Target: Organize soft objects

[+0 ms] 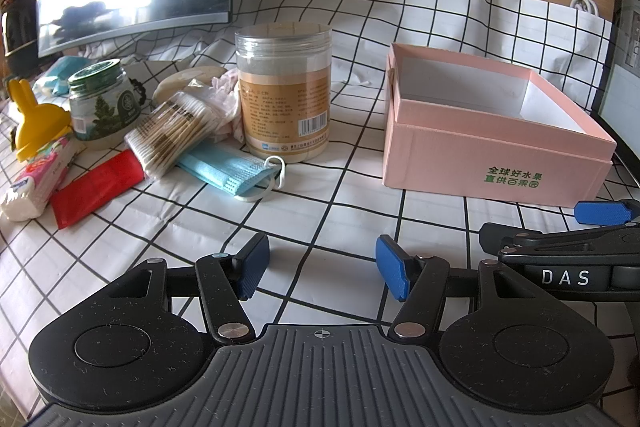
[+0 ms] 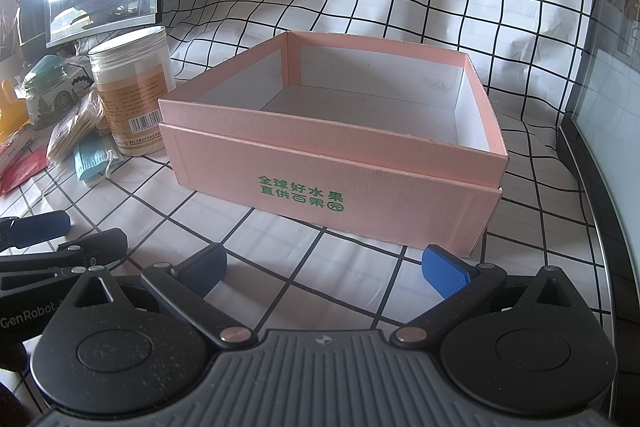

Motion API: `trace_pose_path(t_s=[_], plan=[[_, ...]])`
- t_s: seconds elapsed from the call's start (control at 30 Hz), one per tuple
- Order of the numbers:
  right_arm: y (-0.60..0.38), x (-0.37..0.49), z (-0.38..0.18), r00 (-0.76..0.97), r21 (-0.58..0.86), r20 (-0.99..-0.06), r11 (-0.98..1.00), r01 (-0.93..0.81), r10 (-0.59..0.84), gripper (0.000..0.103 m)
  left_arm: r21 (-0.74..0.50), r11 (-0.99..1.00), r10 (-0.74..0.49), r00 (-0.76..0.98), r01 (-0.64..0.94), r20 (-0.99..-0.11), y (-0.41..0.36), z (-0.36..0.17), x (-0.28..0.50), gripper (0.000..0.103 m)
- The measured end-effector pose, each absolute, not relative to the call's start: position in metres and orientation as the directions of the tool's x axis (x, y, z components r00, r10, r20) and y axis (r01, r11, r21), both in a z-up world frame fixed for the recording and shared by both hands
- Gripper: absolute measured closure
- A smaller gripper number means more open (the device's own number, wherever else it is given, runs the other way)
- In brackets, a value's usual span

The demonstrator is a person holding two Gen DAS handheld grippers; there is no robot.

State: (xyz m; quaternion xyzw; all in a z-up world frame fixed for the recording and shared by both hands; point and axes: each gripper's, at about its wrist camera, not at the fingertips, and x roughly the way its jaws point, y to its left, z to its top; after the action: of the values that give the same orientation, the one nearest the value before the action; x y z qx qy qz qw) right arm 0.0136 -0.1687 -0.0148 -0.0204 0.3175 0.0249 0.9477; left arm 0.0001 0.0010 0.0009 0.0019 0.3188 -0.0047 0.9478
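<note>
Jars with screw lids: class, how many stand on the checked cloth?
2. The tall clear jar stands left of the pink box; the smaller green-lidded jar stands further left. Clutter may hide others.

Folded blue face mask [image 1: 228, 171] lies flat left of open pink box [image 1: 492, 163]

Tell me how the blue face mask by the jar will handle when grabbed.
The blue face mask is folded pleated fabric, so probably floppy and light. Its white ear loops trail loose and may snag the tall jar beside it.
</note>
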Motion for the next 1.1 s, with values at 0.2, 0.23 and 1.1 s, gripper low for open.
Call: trace_pose_path(t_s=[0.2, 0.23, 1.1], plan=[[-0.169, 0.014, -0.015, 0.797, -0.023, -0.603, 0.998, -0.06, 0.034, 0.0, 0.002, 1.0, -0.007, 0.797, 0.01, -0.604, 0.001, 0.001, 0.0, 0.038], [-0.169, 0.014, -0.015, 0.797, -0.023, -0.603, 0.998, -0.06, 0.034, 0.0, 0.003, 1.0, -0.006, 0.797, 0.01, -0.604, 0.001, 0.001, 0.0, 0.038], [-0.153, 0.012, -0.012, 0.793, -0.022, -0.608, 0.997, -0.07, 0.042, 0.0, 0.001, 1.0, -0.007, 0.797, 0.01, -0.604, 0.0, 0.0, 0.001, 0.038]])
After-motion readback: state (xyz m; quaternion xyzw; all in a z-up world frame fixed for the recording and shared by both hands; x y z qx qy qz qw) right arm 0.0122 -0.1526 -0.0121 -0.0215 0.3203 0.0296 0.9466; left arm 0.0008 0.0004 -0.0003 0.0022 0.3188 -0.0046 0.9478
